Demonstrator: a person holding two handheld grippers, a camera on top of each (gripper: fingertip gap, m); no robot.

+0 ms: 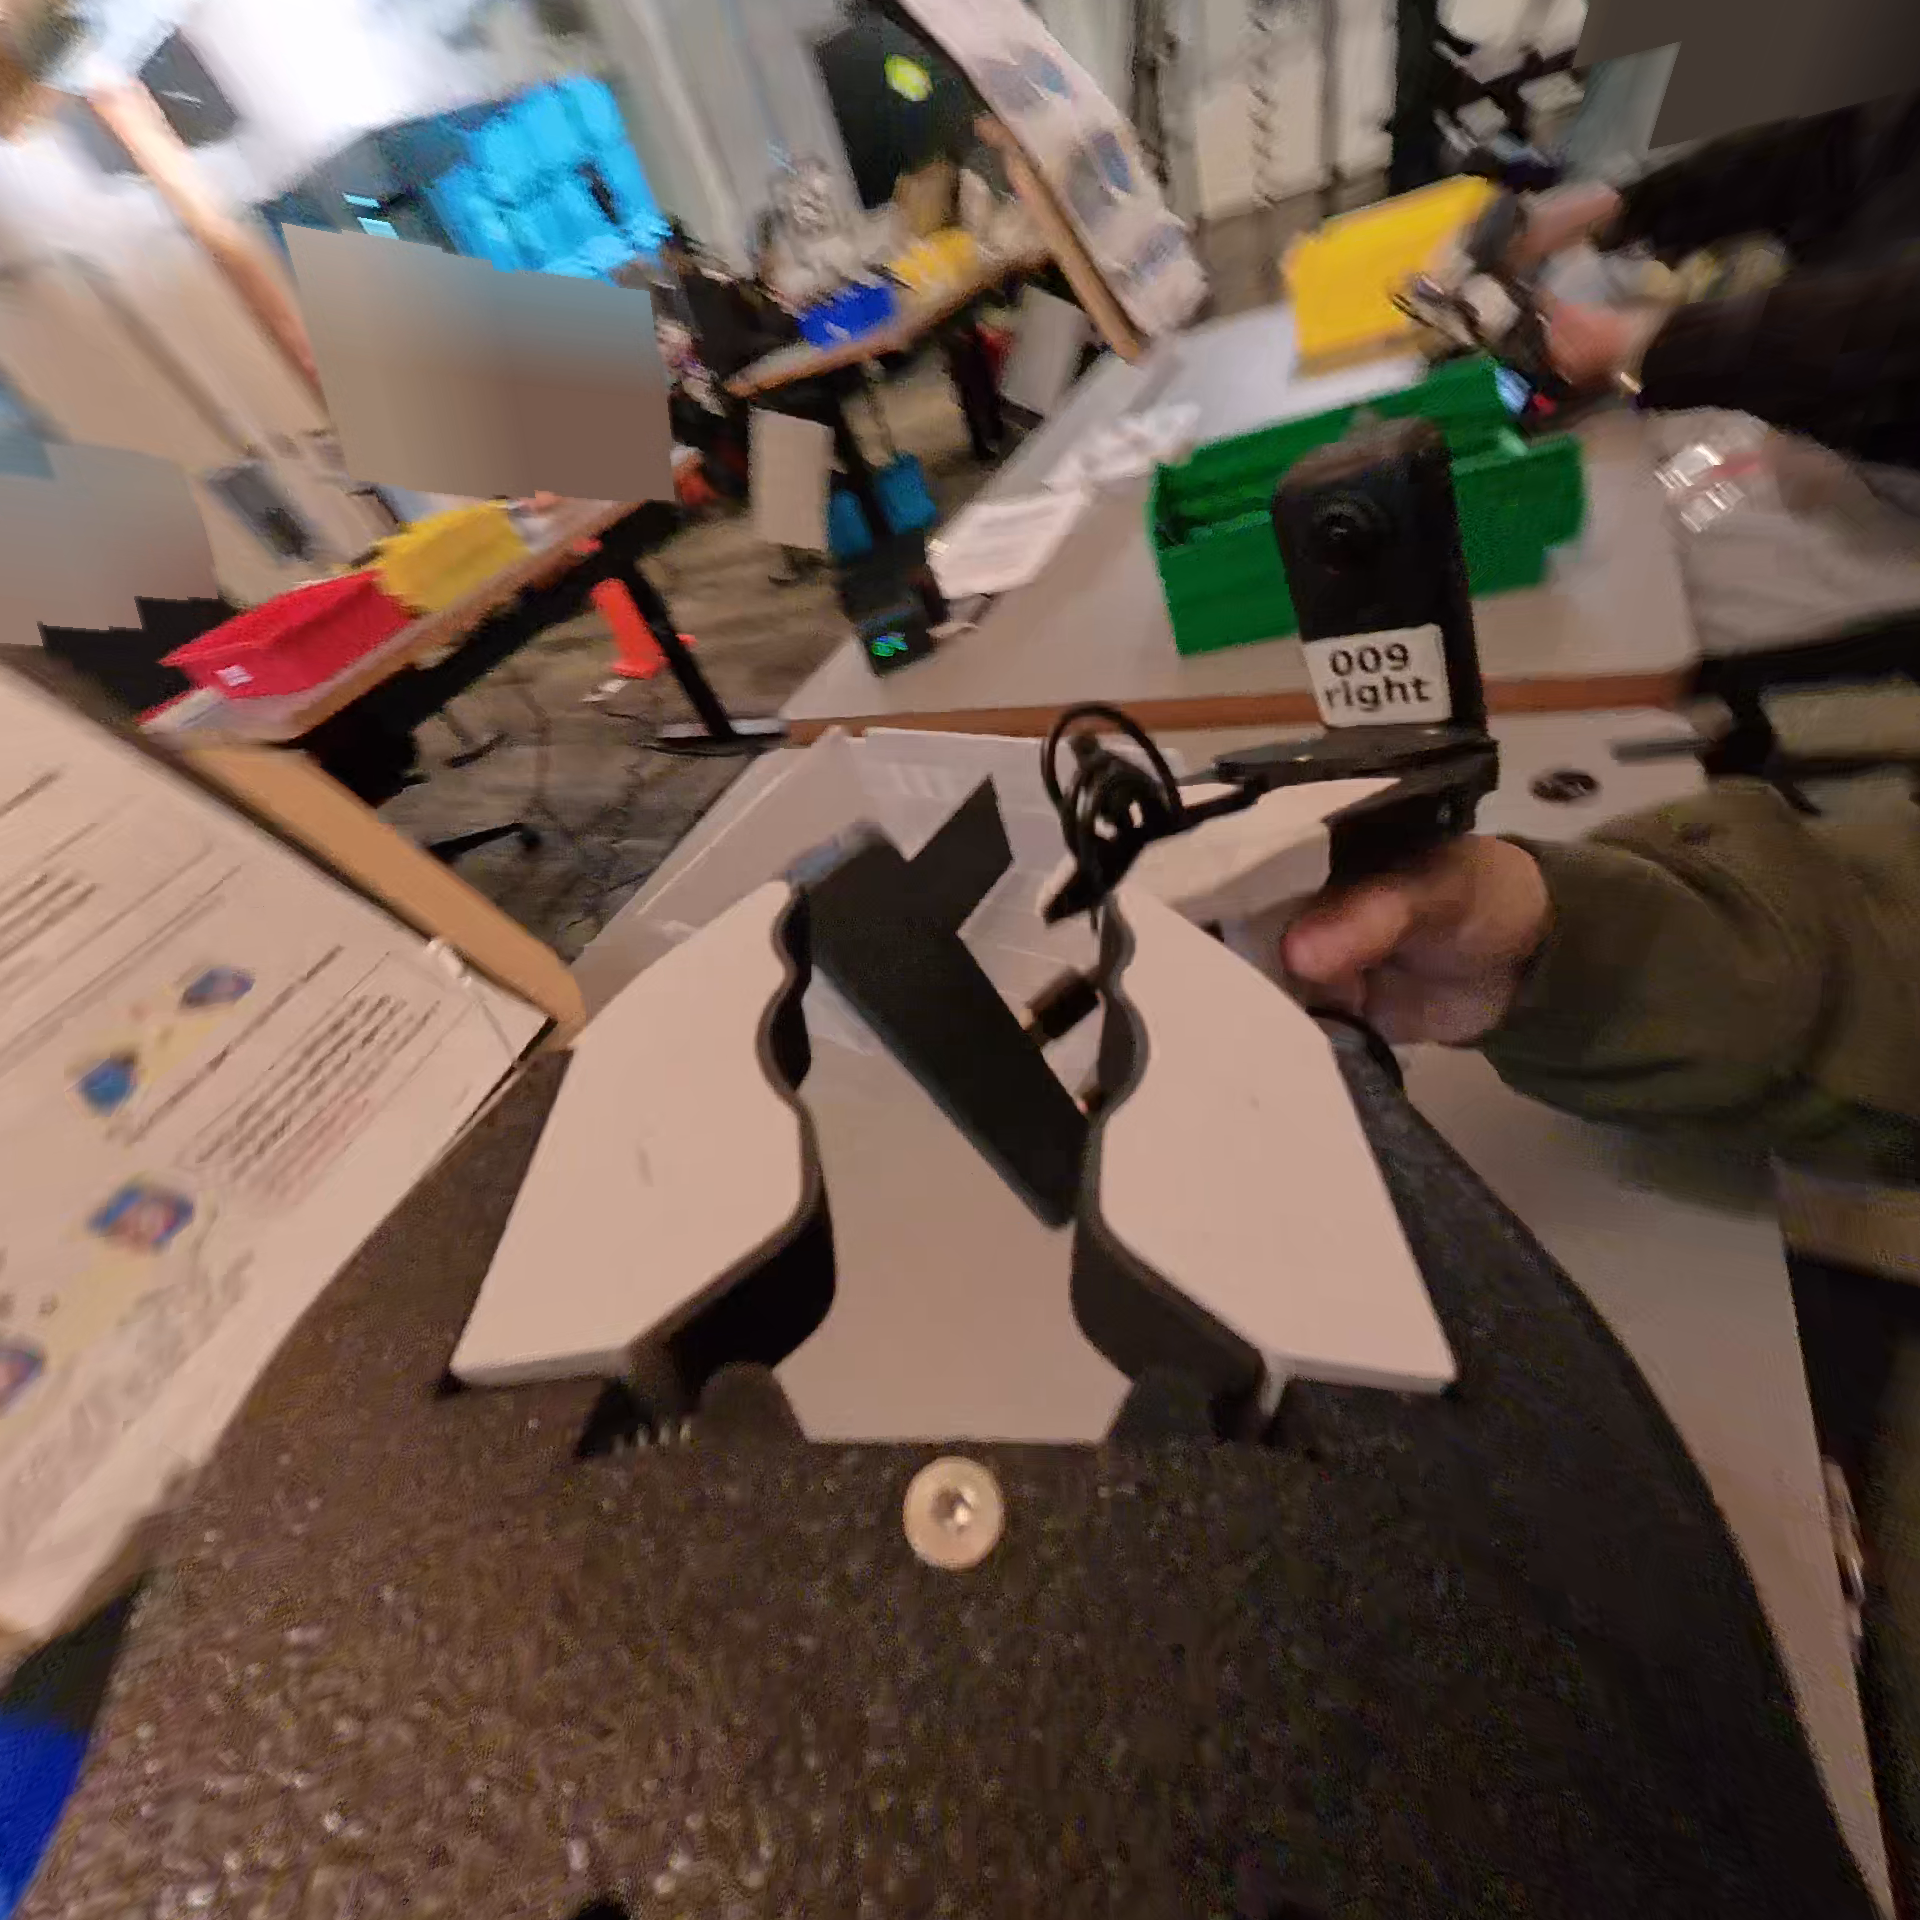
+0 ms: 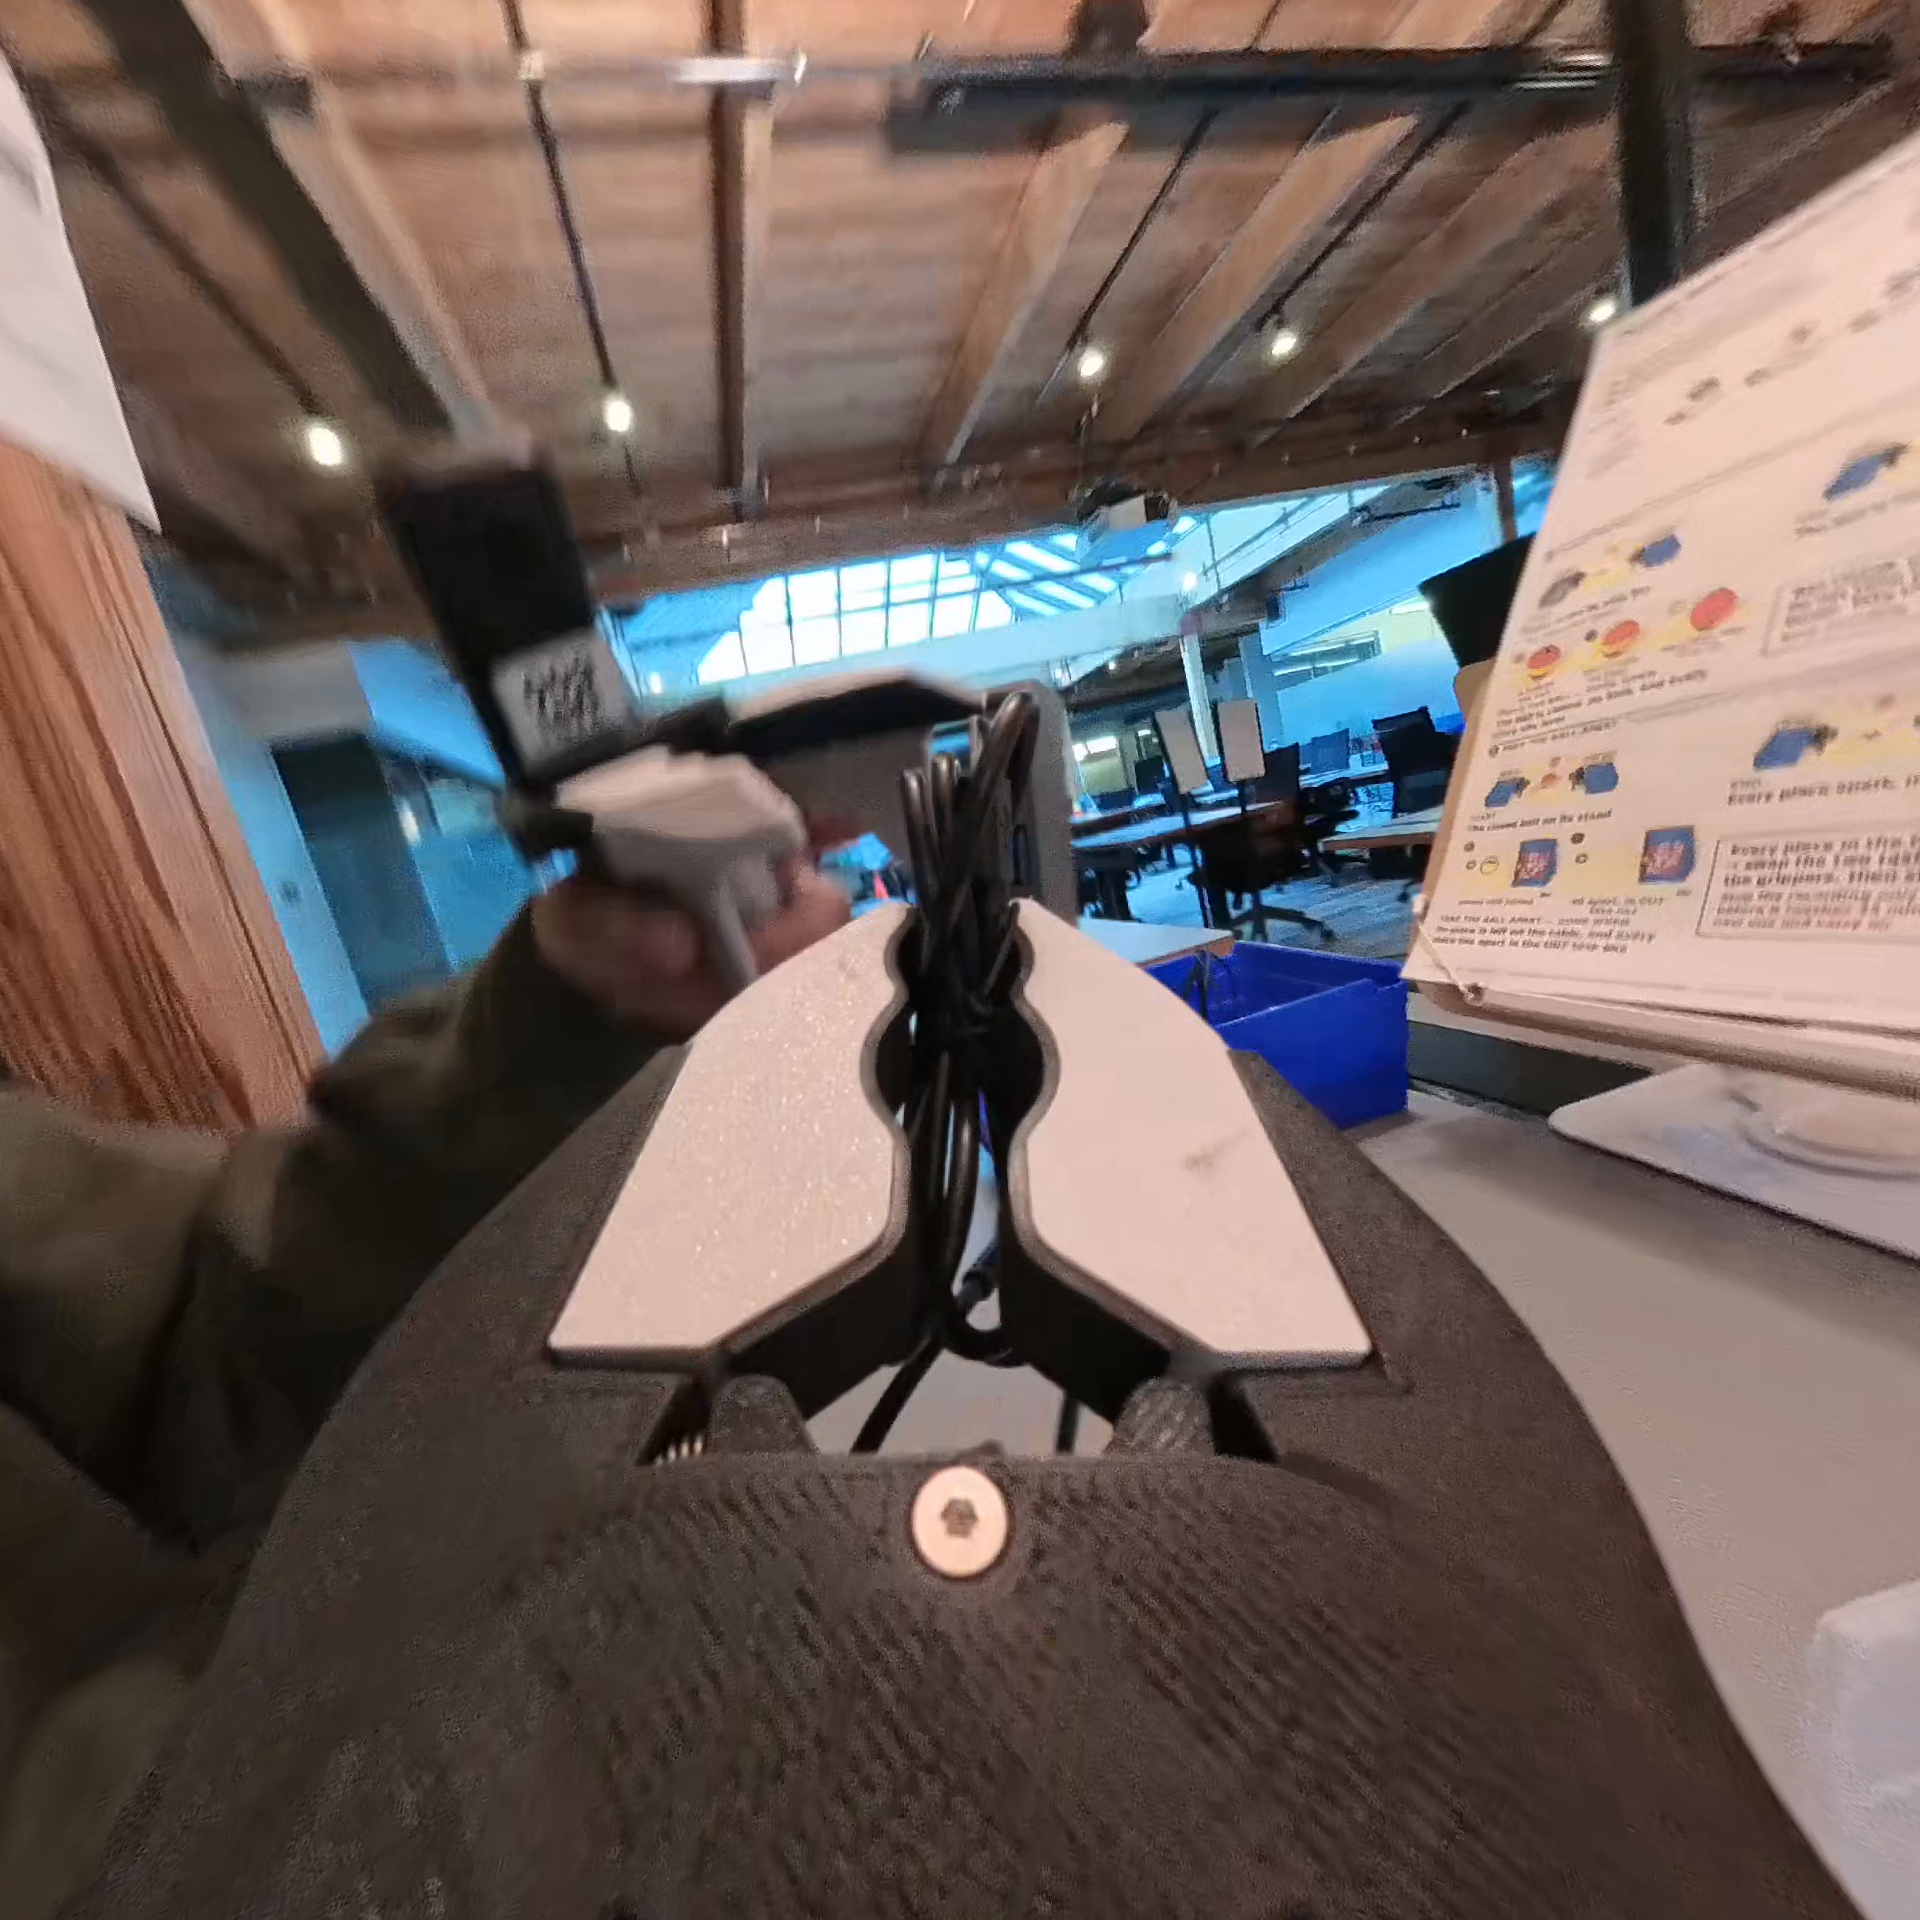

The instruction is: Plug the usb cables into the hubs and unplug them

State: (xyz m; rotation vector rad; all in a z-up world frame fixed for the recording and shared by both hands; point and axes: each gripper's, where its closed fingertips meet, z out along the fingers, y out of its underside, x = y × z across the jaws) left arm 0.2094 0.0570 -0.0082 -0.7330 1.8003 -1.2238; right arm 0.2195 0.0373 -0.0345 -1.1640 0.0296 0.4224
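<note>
Tool-wise, my left tool (image 1: 951, 1039) clamps the black hub (image 1: 940, 1023) above the surface (image 1: 1091, 634); my right tool (image 2: 961, 997) pinches the coiled usb cable (image 2: 961, 935). Next, I judge, free a plug and align it.

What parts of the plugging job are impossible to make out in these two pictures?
- Left wrist view: black slab-shaped hub; its sockets are hidden by the left gripper fingers.
- Right wrist view: bundled black cable; its plug is buried between the right gripper fingers.
- Right wrist view: the other gripper is motion-blurred.
</note>
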